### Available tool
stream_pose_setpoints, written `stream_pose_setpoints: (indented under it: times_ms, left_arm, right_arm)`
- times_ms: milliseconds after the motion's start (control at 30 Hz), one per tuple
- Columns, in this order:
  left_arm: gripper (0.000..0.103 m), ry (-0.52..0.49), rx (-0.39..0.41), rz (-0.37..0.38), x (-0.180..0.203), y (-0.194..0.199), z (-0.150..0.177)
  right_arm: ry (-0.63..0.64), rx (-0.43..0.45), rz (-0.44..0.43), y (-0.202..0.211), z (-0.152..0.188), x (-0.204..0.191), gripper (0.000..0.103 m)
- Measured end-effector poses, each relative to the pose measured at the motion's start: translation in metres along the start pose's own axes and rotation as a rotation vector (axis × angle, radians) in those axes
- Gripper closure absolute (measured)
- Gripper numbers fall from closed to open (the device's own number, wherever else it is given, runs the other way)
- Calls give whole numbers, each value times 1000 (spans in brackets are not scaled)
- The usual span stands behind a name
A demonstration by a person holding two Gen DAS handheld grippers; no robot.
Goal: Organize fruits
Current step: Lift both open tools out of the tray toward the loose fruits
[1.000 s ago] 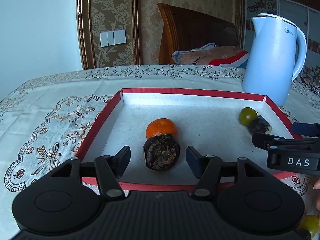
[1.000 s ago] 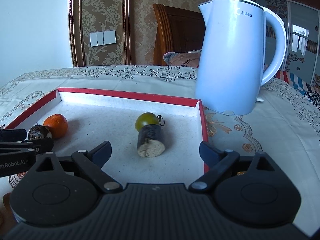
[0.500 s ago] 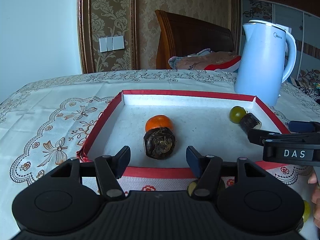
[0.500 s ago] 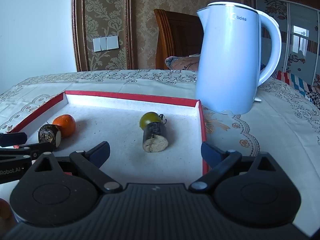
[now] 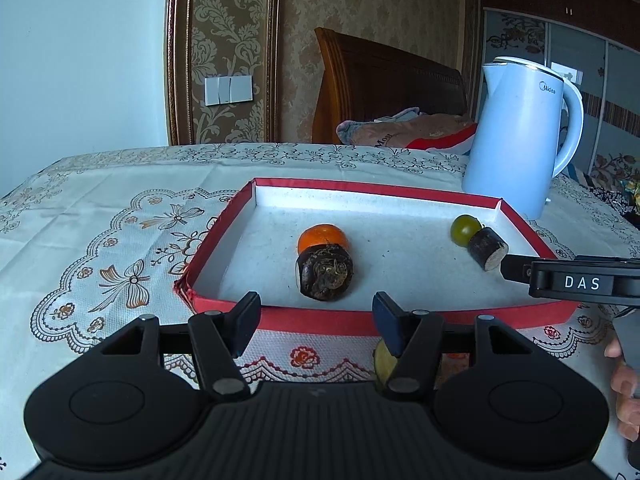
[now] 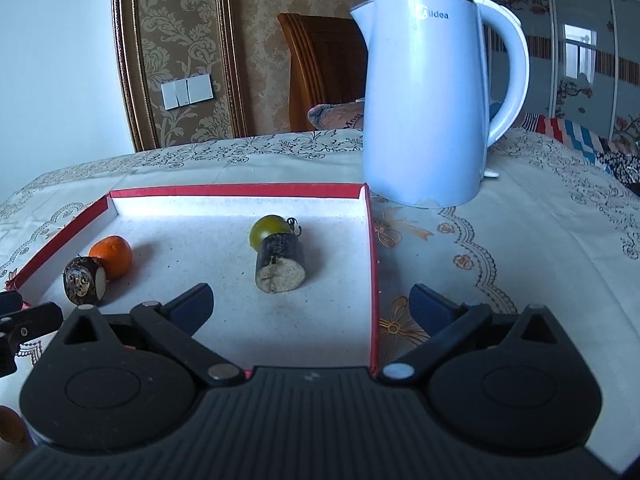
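— What is different now, close to the cameras?

— Both tools have drawn back. The left gripper stood a second ago with its fingers on each side of the dark round bulb, inside the tray. Now it hangs before the near red wall, over the tablecloth, half open, with nothing between the pads. The right gripper has spread to its widest and is empty too; the cut stalk piece lies further from it than before.

— So what does this mean for the task?

— I judge that two placings are finished – each hand has let go of its piece in the tray and is free for the next one. A yellow-green fruit lies outside on the cloth, half hidden behind the left gripper's right finger; it seems the nearest candidate.

— Please count, from near to far.

— Two grippers. One fruit outside the tray that I can be sure of; a brownish shape in the low left corner of the right view I cannot identify. In the tray are four things: one dark bulb touching one orange fruit behind it, then one stalk piece touching one green fruit near the far right corner. Beyond the tray stands one pale blue kettle.
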State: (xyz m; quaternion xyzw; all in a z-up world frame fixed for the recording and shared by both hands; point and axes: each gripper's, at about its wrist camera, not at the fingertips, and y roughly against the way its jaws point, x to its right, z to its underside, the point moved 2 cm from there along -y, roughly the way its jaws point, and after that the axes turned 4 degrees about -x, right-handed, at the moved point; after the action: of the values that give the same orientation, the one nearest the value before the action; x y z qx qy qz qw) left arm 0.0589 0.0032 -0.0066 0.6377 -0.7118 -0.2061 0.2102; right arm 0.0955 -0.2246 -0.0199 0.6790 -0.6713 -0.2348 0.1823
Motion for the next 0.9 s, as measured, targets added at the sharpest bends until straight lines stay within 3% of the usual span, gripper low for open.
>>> stream_pose_setpoints:
  times_ms: [667, 900]
  left_arm:
    - [42, 22, -24, 10, -11, 15, 16]
    - [42, 28, -43, 52, -21, 28, 32]
  right_arm:
    - [-44, 3, -51, 19, 13, 5, 0]
    - [-75, 7, -80, 30, 20, 11, 0]
